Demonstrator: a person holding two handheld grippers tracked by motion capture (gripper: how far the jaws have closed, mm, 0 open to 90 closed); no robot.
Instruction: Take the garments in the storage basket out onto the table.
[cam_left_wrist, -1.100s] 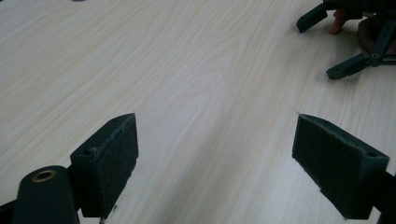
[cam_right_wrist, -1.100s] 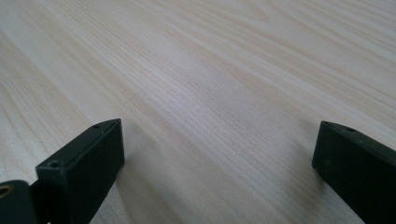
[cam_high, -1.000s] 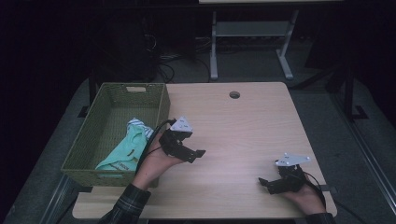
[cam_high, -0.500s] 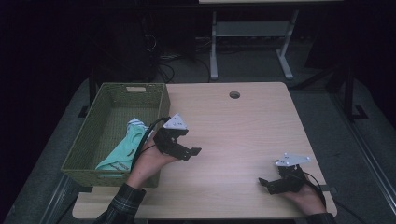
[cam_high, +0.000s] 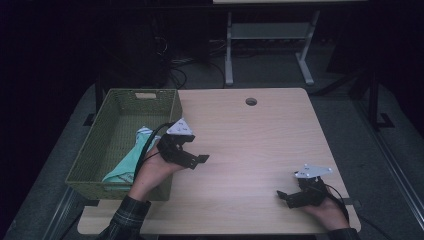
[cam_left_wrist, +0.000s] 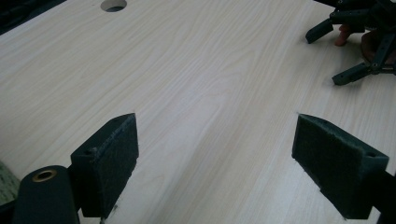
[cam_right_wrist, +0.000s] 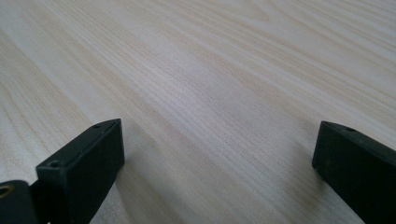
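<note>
- Right gripper: low at near right corner of table, held in a hand entering from bottom edge; grey three-cornered plate on top. Jaws spread wide in right gripper view, bare wood grain between them. Released, grasping nothing.
- Left gripper: farther in, at table's left side just beside basket, raised in left hand; sleeve of dark plaid at wrist. Black cable trailing back over basket rim. Jaws wide apart in left gripper view, dark felt-like pads facing each other, only tabletop between. Released, empty.
- Seen from left gripper view: right gripper farther off at upper right, resting near table surface, jaws parted, a fingertip showing behind.
- Basket: green woven, rectangular, overhanging table's left edge. Pale patch at far wall, possibly a label; no writing legible.
- Cloth: light teal with white portion, lying crumpled inside basket, toward its right wall, close beside left hand; contact with hand not discernible. Apart from both sets of jaws.
- Table: light wood, otherwise bare; round cable hole near far edge, also visible in left gripper view.
- Beyond table: white metal frame and loose cables on dark floor.
- Brands, markings, text: none readable anywhere.
</note>
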